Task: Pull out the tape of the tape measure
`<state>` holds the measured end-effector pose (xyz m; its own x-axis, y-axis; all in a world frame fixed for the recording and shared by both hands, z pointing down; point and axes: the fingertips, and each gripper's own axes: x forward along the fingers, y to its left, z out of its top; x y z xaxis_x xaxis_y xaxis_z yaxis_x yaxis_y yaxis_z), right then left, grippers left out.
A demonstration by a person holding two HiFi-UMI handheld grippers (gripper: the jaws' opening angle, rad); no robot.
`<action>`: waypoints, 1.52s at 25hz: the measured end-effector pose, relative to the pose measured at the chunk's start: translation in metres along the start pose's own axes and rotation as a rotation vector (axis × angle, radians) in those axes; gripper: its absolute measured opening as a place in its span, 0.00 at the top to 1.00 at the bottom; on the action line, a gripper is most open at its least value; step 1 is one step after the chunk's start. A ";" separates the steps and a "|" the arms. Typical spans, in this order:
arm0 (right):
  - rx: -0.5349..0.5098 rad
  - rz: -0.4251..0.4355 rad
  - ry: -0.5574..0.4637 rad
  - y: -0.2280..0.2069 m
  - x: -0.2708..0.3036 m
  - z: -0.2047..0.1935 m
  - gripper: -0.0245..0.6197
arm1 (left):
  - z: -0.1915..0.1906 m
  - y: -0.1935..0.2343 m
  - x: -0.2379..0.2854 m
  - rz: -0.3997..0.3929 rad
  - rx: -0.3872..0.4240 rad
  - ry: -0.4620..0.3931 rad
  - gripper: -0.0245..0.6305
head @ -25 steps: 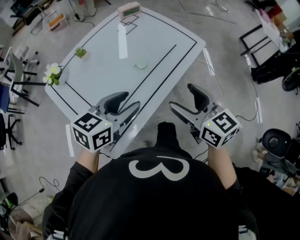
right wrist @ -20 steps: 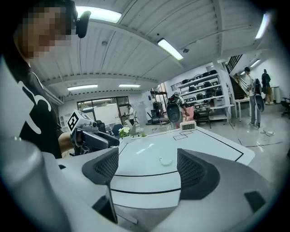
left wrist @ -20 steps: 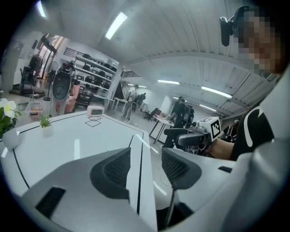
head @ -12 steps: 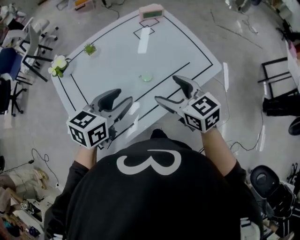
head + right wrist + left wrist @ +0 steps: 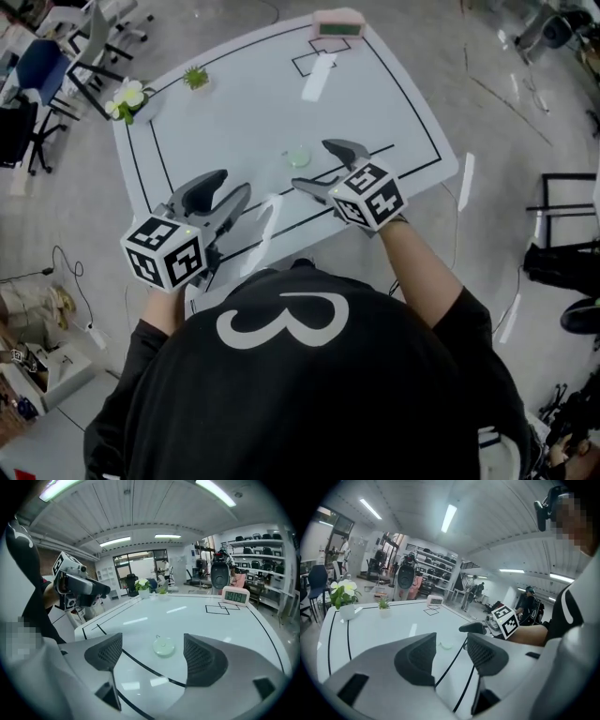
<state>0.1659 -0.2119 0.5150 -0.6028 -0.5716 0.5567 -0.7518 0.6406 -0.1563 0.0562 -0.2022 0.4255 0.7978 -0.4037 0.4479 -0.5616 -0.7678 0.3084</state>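
The tape measure (image 5: 299, 157) is a small, round, pale green disc lying flat on the white table (image 5: 244, 103). In the right gripper view the tape measure (image 5: 164, 646) sits just ahead of the jaws, between them, with a small tab at its far edge. My right gripper (image 5: 322, 167) is open and empty, close behind the disc. My left gripper (image 5: 221, 195) is open and empty too, near the table's front left; its own view shows the tape measure (image 5: 446, 645) farther off beyond its jaws (image 5: 449, 656).
A pink-framed digital clock (image 5: 337, 22) stands at the table's far edge beside a drawn square. A white flower pot (image 5: 128, 98) and a small green plant (image 5: 196, 77) stand at the far left corner. Black lines cross the tabletop. Chairs and cables lie around on the floor.
Both grippers have moved forward over the table. The right one has come up close behind the tape measure; the left has shifted less. The head view has swung.
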 end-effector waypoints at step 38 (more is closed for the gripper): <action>-0.016 -0.163 0.183 -0.025 0.069 -0.036 0.61 | -0.032 0.050 -0.031 -0.019 -0.109 0.018 0.69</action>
<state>0.1527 -0.2485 0.5870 -0.4138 -0.5666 0.7126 -0.8301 0.5561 -0.0399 -0.0037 -0.2126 0.4541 0.8049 -0.3803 0.4556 -0.5680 -0.7162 0.4055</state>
